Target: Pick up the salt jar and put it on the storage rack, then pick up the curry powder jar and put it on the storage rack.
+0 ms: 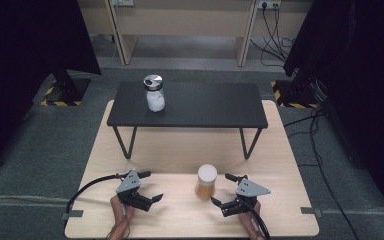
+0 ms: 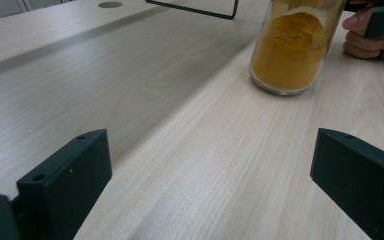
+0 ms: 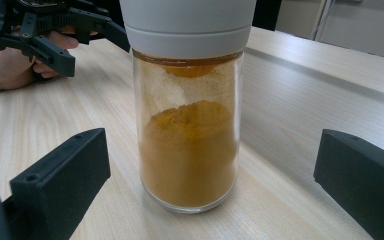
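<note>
A glass jar of orange powder [image 1: 206, 183] with a white lid stands on the wooden table [image 1: 180, 220] near its front edge. My right gripper [image 1: 221, 188] sits just right of it, open. In the right gripper view the jar [image 3: 190, 150] stands close ahead of the spread jaws of my right gripper [image 3: 215, 155], untouched. My left gripper [image 1: 151, 186] rests open to the jar's left, holding nothing. From the left gripper view, the jar [image 2: 290, 50] is farther off at upper right, beyond my left gripper [image 2: 212, 170]. A second jar [image 1: 154, 94], silver-lidded with white contents, stands on a black shelf [image 1: 205, 107].
The black shelf on thin metal legs spans the table's far half, with open space beneath it. Dark curtains hang at both sides, and cables [image 1: 315, 150] lie on the grey floor to the right. Light wooden furniture [image 1: 180, 25] stands at the back.
</note>
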Motion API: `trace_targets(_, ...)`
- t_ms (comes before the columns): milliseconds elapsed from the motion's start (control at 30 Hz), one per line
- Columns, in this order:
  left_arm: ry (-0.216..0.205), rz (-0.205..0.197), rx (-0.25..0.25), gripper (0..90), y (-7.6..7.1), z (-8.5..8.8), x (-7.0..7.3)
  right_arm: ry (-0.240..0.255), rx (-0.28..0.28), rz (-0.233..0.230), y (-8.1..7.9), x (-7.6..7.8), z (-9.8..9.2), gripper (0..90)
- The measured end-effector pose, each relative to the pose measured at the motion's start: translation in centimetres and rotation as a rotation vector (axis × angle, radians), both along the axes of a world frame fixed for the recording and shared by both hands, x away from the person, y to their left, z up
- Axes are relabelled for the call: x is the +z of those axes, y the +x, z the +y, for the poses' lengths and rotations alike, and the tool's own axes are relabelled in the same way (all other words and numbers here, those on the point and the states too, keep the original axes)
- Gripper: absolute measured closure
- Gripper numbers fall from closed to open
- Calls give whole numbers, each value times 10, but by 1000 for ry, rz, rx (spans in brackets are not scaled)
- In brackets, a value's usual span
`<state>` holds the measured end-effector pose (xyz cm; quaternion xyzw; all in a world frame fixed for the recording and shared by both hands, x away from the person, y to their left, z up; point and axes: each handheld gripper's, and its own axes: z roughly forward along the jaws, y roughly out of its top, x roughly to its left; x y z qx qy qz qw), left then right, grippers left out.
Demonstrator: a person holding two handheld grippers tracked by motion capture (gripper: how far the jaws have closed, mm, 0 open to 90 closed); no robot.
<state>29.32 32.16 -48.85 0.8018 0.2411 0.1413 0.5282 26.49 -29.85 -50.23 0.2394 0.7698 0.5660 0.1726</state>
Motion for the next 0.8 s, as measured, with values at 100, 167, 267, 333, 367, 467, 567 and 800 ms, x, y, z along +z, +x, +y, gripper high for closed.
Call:
trace_targets(100,-2,-1,-1,24,0,0,0,-2,1,-1,0,0,0,15)
trace_targets(167,-2,-2,-1,25,0,0,0,-5,2,-2,0,0,1,15)
trace_targets(267,-2,-3,-2,24,0,0,-1,-9,1,-6,0,1,1,15)
trace_targets(333,-2,-3,-2,24,0,0,0,-9,0,-6,-1,1,1,15)
trace_targets(367,-2,-3,-2,24,0,0,0,-7,-1,-4,0,0,1,15)
trace_targets(467,-1,0,-2,25,0,0,0,-5,1,-5,0,0,1,15)
trace_targets(567,-1,-1,-1,24,0,0,0,-8,3,-3,0,1,1,15)
trace_targets(800,-1,0,-1,24,0,0,0,-8,1,-5,0,1,1,15)
